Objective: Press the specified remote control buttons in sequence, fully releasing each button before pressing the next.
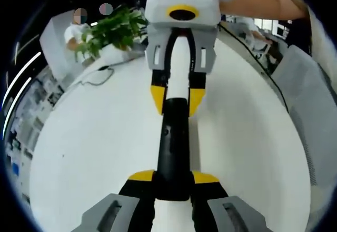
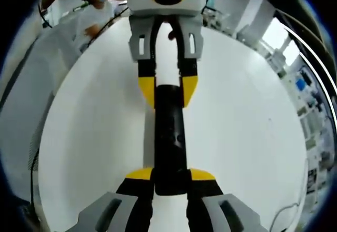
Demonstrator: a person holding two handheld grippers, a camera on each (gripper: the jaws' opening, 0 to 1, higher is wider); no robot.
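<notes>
White desk (image 1: 95,137) under both views. Remote control (image 1: 172,147) is held above it, lengthwise: my left hand-held gripper (image 1: 172,178) clamps one end, my right hand-held gripper (image 2: 169,175) the other. No button pressed yet, I judge; next, one hand-held gripper must let go to press.

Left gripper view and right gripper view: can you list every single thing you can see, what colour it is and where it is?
remote control: one, black, long and slim, above the table, held at both ends by the two grippers
table: one, white, round-edged, under everything
plant: one, green, at the table's far edge in the left gripper view
cable: one, dark, lying on the table near the plant
chair: one, grey mesh, beside the table
person: one, in white, behind the plant
left gripper: grey with yellow tips, shut on the remote's near end
right gripper: grey with yellow tips, shut on the other end
arm: the person's own bare forearm, behind the right gripper
</notes>
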